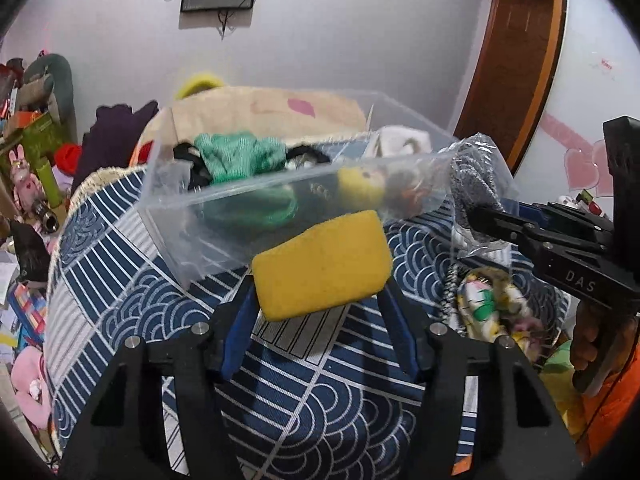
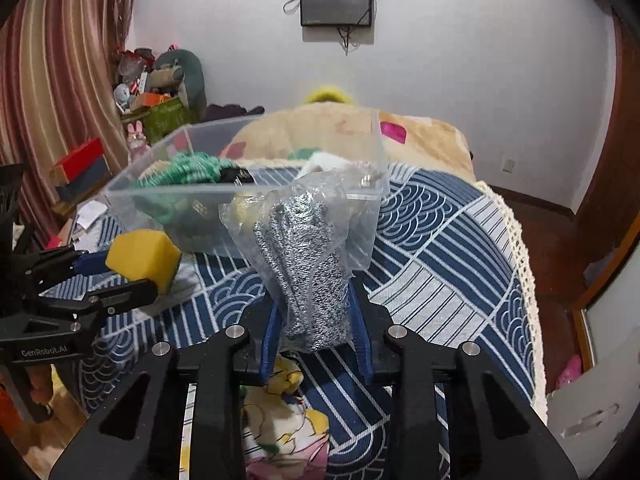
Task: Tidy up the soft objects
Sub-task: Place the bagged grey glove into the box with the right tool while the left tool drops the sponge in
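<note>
My left gripper [image 1: 320, 292] is shut on a yellow sponge [image 1: 324, 262] and holds it above the bed, just in front of a clear plastic bin [image 1: 192, 208]. The bin holds a green knit cloth [image 1: 236, 154], dark items and a yellow toy. My right gripper [image 2: 316, 300] is shut on a clear bag of grey speckled gloves [image 2: 308, 264], held up near the bin's near right corner [image 2: 372, 196]. The right gripper also shows in the left wrist view [image 1: 480, 216], and the left gripper with the sponge in the right wrist view [image 2: 140, 258].
The bin stands on a bed with a blue and white wave-pattern cover [image 1: 304, 408]. A floral cloth [image 2: 280, 432] lies at the near edge. A beige blanket [image 2: 420, 140] lies behind the bin. Toys and boxes [image 2: 160, 92] are piled at the left wall.
</note>
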